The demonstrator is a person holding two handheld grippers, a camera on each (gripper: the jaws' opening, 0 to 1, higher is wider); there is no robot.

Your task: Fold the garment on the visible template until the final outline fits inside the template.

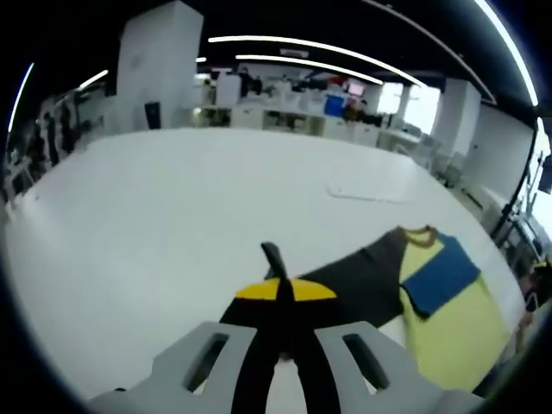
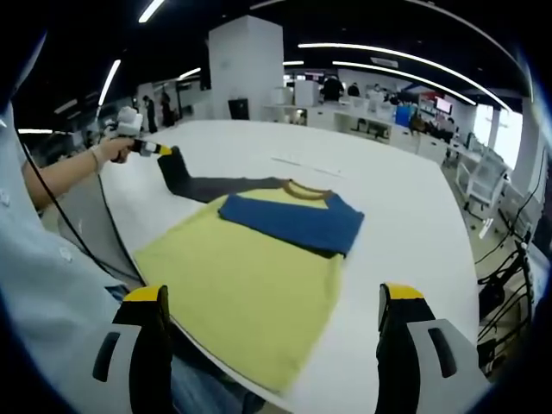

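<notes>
One garment is all we count on the white table (image 2: 405, 216): a long-sleeved shirt (image 2: 250, 285) with a yellow body, a brown collar band, one blue sleeve (image 2: 293, 222) already folded across the chest, and one dark sleeve (image 2: 203, 185) stretched out straight to the side. It lies flat near the table edge closest to us, its hem reaching or slightly overhanging that edge in the right gripper view. We judge it light and limp, a soft knit that will drape, slide easily on the smooth tabletop and wrinkle if dragged, so it is best taken by a pinch at an edge, cuff or corner and lifted over rather than pushed. Two grippers are in play. Our left gripper (image 1: 278, 297) has its jaws pressed together on the cuff of the dark sleeve, a strip of the fabric poking up between the yellow tips; in the right gripper view we see it held out in a hand (image 2: 116, 148) at the sleeve's far end. Our right gripper (image 2: 276, 345) hangs above the shirt's lower half with its jaws spread wide and nothing between them. One pale outline mark (image 1: 366, 191) lies farther off on the table, possibly part of the template, though we cannot tell.
</notes>
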